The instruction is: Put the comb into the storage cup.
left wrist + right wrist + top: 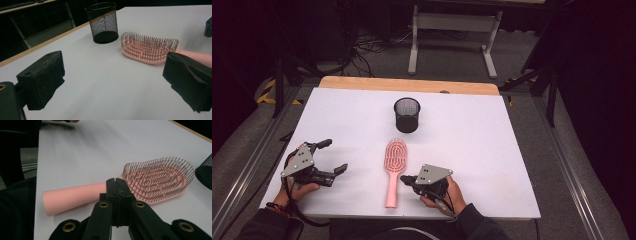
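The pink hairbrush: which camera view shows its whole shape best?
The high view: the pink hairbrush lies there complete, head toward the black mesh cup. In the left gripper view the bristled head is sharp, but a jaw hides most of the handle. In the right gripper view the closed jaws cover where handle and head meet.
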### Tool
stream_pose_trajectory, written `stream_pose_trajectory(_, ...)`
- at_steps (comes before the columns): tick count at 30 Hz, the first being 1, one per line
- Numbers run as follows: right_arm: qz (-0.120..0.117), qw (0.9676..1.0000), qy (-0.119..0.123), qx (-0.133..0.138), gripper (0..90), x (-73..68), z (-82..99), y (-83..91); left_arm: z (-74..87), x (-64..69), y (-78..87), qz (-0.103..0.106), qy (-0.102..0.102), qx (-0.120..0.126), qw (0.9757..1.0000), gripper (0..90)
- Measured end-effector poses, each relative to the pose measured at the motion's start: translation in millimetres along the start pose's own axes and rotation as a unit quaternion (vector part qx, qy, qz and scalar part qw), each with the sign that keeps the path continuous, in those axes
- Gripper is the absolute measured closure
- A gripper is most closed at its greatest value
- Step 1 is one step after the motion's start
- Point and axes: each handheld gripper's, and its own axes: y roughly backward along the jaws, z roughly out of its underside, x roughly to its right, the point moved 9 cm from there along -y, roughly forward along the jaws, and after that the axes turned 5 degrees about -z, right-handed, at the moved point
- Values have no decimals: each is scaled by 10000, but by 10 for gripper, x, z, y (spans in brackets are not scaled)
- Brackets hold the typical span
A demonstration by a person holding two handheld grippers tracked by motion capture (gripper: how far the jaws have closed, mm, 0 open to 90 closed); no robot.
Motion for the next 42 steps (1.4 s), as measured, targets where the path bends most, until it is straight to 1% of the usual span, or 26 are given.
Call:
stream_pose_trajectory(6,-73,9999,14,-75,893,-37,29,-50,3,8,-2,8,-3,-28,10000,49)
stream_pose_trajectory(9,-113,9998,19,-155,893,-53,68,-74,10,20,-14,35,-30,-52,10000,51)
stream_pose_trajectory(12,-124,9997,22,-205,894,-56,96,-87,15,29,-23,35,-18,-78,10000,53)
stream_pose_trajectory(15,-141,9996,12,-228,893,-60,108,-90,22,30,-26,40,-49,-113,9999,53)
stream_pose_trajectory(18,-195,9995,19,-262,894,-83,126,-96,25,35,-30,57,-38,-126,9999,54)
stream_pose_trajectory(22,-208,9993,43,-317,894,-84,154,-104,21,61,-39,121,17,-149,9998,57)
stream_pose_trajectory(23,-180,9992,29,-348,893,-73,170,-97,21,69,-46,121,48,-168,9998,65)
stream_pose_trajectory(25,-141,9993,2,-337,893,-56,180,-86,15,139,-88,217,202,-320,9990,72)
stream_pose_trajectory(26,-119,9994,5,-327,889,-42,182,-78,15,139,-88,217,202,-320,9990,77)
stream_pose_trajectory(27,-87,9995,-30,-314,884,-31,186,-68,1,229,-134,313,318,-431,9981,81)
stream_pose_trajectory(28,-74,9995,-41,-298,879,-23,187,-59,1,229,-134,313,318,-431,9981,85)
stream_pose_trajectory(29,-43,9996,-21,-292,862,-11,189,-47,-4,292,-154,414,332,-494,9974,85)
stream_pose_trajectory(31,-15,9996,-49,-260,847,-5,187,-34,-15,409,-200,491,293,-608,9965,87)
stream_pose_trajectory(32,4,9997,-21,-240,848,5,187,-20,-22,464,-222,534,278,-636,9962,94)
stream_pose_trajectory(33,16,9998,-13,-201,847,9,183,-6,-31,532,-246,626,285,-684,9953,95)
stream_pose_trajectory(34,47,9998,8,-192,834,17,184,17,-44,582,-271,666,314,-690,9949,95)
stream_pose_trajectory(35,90,9998,51,-142,790,31,179,53,-64,663,-307,739,321,-739,9940,97)
stream_pose_trajectory(36,117,9999,59,-85,736,39,173,82,-75,709,-328,769,336,-761,9936,99)
stream_pose_trajectory(37,117,9999,59,-85,736,39,173,82,-75,709,-328,769,336,-761,9936,102)
stream_pose_trajectory(38,168,9998,50,-42,708,58,171,116,-87,759,-351,801,333,-773,9932,102)
stream_pose_trajectory(39,195,9998,50,1,671,74,170,154,-100,838,-382,872,289,-795,9926,104)
stream_pose_trajectory(40,220,9997,35,104,593,97,159,217,-104,875,-396,907,249,-821,9922,106)
stream_pose_trajectory(41,327,9993,25,158,530,132,152,280,-115,956,-432,979,216,-860,9912,105)
stream_pose_trajectory(42,415,9990,68,162,486,160,153,317,-122,1000,-450,1023,251,-872,9906,105)
